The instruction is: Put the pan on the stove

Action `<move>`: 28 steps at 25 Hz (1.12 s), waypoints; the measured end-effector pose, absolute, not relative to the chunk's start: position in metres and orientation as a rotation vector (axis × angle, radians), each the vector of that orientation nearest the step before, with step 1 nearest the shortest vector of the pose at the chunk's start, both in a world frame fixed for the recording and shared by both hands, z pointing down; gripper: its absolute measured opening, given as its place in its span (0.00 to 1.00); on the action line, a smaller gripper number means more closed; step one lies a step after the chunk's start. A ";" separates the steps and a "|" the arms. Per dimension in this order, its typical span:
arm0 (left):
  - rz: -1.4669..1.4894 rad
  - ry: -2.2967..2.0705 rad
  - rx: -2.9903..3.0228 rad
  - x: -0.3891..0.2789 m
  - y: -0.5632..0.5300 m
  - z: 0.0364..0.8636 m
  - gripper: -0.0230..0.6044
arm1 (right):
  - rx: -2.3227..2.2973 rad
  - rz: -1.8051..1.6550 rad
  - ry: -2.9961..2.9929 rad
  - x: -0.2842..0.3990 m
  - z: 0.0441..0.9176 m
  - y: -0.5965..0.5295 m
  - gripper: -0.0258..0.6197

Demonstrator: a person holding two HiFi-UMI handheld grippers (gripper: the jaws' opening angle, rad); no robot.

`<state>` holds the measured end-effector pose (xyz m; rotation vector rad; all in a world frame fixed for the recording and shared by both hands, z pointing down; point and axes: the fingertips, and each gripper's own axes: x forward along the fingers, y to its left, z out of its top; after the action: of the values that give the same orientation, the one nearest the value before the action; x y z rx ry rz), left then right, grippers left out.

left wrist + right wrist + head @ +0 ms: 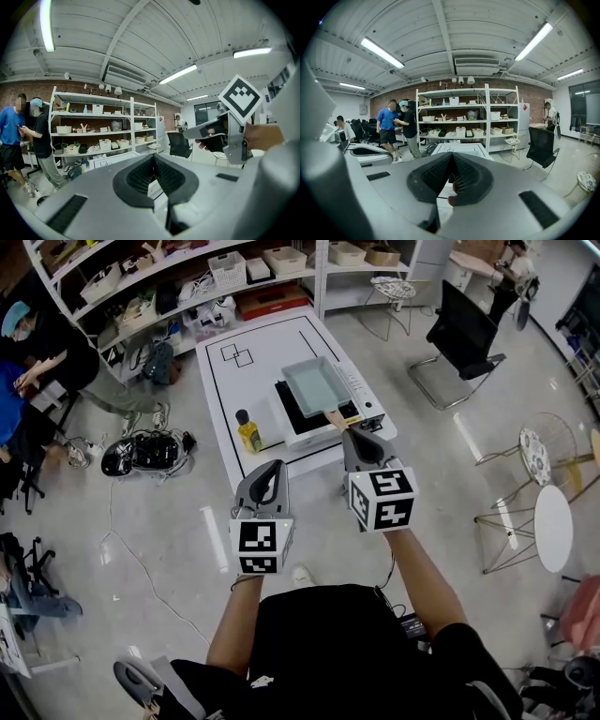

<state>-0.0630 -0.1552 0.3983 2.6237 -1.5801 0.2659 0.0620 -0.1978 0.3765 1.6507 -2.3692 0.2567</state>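
Left tool point(153, 159) and right tool point(451, 158) are closed, apparently empty.

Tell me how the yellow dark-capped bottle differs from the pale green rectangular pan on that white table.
The yellow dark-capped bottle stands upright on the bare white table beside the black-topped stove; the pale green rectangular pan lies flat on that stove. The bottle is narrow and small; the pan is broad and shallow. Both sit on the same table.

The white worktop point(272, 343), marked with black lines, stands on a grey floor point(169, 521). A stove point(305, 434) sits at its near right end, a yellow bottle point(248, 433) just left of it.
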 end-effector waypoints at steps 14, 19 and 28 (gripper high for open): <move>0.257 -1.651 2.601 -0.025 -0.119 0.384 0.05 | 1.586 0.237 -2.443 0.094 0.364 -0.164 0.04; 0.240 -1.672 2.570 -0.020 -0.108 0.381 0.05 | 1.565 0.239 -2.464 0.100 0.364 -0.152 0.04; 0.233 -1.700 2.548 -0.013 -0.089 0.378 0.05 | 1.536 0.233 -2.482 0.106 0.363 -0.134 0.04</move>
<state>-0.0129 -0.0887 0.3785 2.5483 -1.6998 0.2332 0.1064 -0.1335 0.3635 1.5359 -2.4823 0.2328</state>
